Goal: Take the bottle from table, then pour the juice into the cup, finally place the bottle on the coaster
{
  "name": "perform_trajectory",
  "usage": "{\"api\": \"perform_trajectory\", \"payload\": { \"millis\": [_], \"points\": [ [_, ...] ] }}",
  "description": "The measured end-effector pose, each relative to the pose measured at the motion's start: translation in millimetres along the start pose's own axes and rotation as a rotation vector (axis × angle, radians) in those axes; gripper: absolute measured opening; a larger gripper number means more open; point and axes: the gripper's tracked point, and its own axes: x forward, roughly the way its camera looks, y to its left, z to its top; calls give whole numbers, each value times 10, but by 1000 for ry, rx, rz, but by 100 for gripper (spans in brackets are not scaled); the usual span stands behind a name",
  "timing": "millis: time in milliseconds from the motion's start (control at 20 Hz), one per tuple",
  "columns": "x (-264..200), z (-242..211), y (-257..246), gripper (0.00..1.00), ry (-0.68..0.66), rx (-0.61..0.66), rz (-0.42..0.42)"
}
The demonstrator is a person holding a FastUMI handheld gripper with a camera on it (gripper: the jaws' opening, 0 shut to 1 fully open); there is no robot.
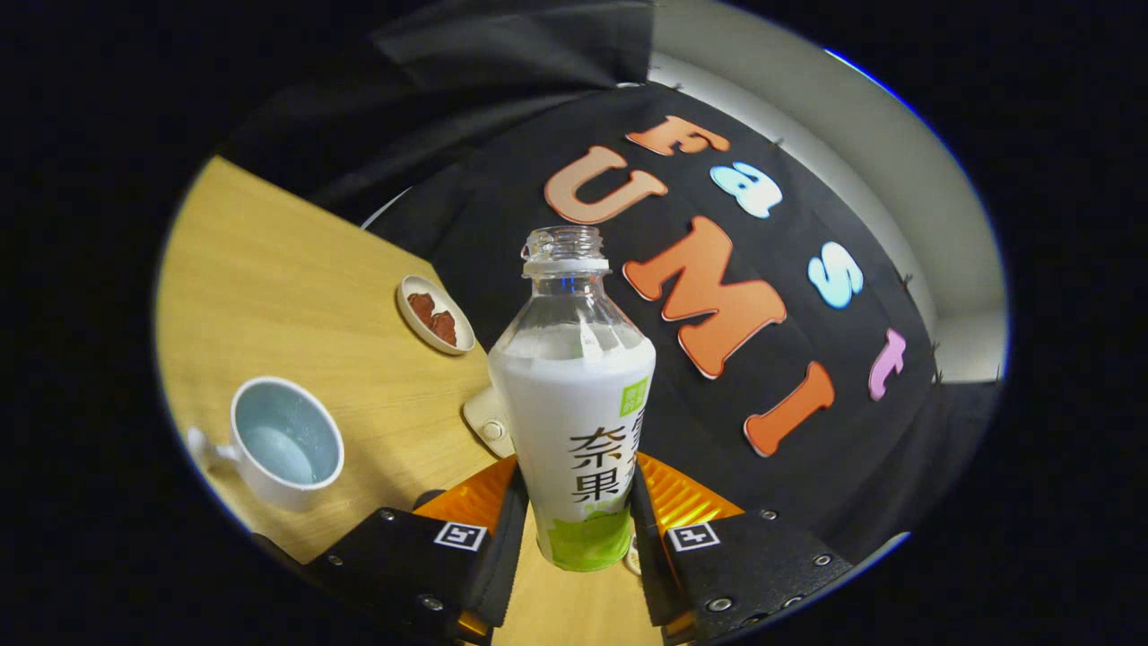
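- The gripper (574, 525) clamps an uncapped juice bottle (574, 395) between its two fingers, both pressing the bottle's lower body.
- A white cup (285, 444) stands on the wooden table (269, 296), off to the fingers' left.
- Beyond the fingers, a small dish (436, 314) holds reddish-brown pieces.

Uncapped white-juice bottle (574, 431) clamped in gripper (574, 529), white cup (285, 444) on table

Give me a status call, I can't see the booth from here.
Claw shut on bottle, uncapped, still mostly full. Cup off to the side on table, nothing poured in it. Small dish beyond cup, not blocking.
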Motion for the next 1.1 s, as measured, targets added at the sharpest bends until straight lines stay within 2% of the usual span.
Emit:
{"api": "perform_trajectory", "payload": {
  "millis": [250,400,750,1100],
  "points": [
    [249,3,-82,59,8,388,51],
    [325,-75,-33,59,28,527,80],
    [479,-201,139,59,65,666,106],
    [651,-497,312,59,140,714,100]
  ]
}}
